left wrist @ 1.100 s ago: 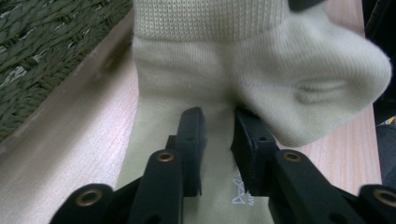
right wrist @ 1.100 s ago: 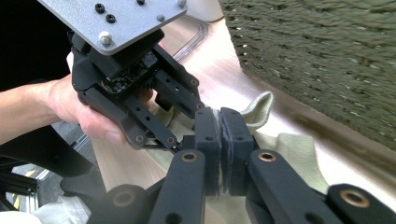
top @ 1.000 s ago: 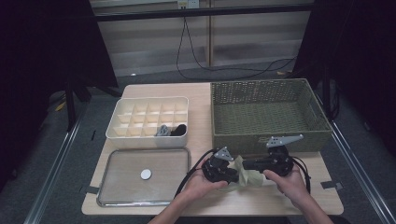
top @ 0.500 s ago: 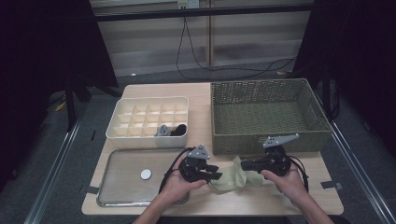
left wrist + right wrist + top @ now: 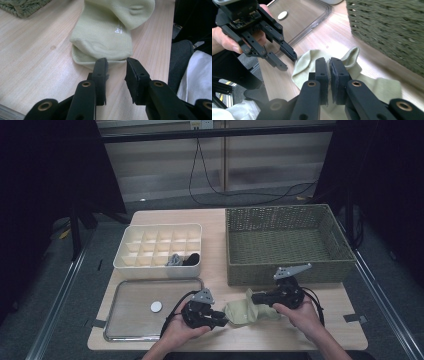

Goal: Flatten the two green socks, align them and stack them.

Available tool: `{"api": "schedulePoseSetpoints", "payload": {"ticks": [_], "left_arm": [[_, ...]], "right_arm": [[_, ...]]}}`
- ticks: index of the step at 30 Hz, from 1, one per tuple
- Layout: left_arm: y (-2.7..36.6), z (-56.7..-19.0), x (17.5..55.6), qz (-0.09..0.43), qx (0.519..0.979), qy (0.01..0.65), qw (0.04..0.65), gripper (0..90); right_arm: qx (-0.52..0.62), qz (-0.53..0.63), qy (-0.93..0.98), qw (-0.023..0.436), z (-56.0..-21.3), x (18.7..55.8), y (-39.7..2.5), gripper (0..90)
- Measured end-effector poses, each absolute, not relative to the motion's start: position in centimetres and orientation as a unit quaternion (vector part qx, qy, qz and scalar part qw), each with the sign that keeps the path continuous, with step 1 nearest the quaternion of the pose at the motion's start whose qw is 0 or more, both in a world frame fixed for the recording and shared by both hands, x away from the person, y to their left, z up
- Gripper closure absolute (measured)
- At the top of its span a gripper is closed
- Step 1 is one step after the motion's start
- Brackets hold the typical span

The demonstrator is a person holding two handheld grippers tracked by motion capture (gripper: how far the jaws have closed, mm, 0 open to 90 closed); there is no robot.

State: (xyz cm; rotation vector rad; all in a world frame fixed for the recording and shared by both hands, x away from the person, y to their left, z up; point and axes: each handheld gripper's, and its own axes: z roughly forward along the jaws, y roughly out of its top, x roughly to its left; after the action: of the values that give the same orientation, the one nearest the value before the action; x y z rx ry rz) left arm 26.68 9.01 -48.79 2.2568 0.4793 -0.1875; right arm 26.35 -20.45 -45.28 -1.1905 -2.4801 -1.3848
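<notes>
Grippers first, both low over the near edge of the desk. Behind them stand the wicker basket, the clear tray and the compartment box, which already holds rolled dark and grey socks in its front row. One pale green sock lies flat on the wood between the hands, so the folding looks only begun (nothing rolled yet). Right gripper has its jaws pressed together on a fold of the sock's fabric, the hand reaching in from the right. Left gripper points at the sock's near end, jaws spread and just short of it, the hand held low beside the tray.
</notes>
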Motion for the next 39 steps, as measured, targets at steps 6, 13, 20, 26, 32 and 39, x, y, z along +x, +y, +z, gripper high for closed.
{"api": "schedulePoseSetpoints", "payload": {"ticks": [6,13,20,26,32,39], "left_arm": [[8.7,-49.1,26.7,-0.072,0.893,0.192,0.401,69.6],[8.6,-49.2,26.6,-0.067,0.897,0.188,0.394,69.3],[8.4,-49.5,26.7,-0.064,0.9,0.187,0.388,68.7],[8.6,-49.4,26.9,-0.065,0.9,0.193,0.385,67.9],[8.6,-49.5,26.9,-0.064,0.901,0.189,0.386,68.2],[8.8,-49.5,26.9,-0.062,0.9,0.191,0.387,68.3]], "right_arm": [[-0.37,-0.441,-0.817,0.039,-45.6,26.5,-19.0,85.1],[-0.362,-0.43,-0.826,0.054,-46.6,26.6,-17.5,85.2],[-0.353,-0.422,-0.832,0.065,-47.5,26.6,-16.0,83.5],[-0.354,-0.431,-0.827,0.073,-47.7,26.6,-15.8,80.7],[-0.349,-0.433,-0.828,0.073,-47.6,26.3,-15.5,79.2],[-0.374,-0.433,-0.818,0.054,-46.9,26.4,-17.6,79.6]]}}
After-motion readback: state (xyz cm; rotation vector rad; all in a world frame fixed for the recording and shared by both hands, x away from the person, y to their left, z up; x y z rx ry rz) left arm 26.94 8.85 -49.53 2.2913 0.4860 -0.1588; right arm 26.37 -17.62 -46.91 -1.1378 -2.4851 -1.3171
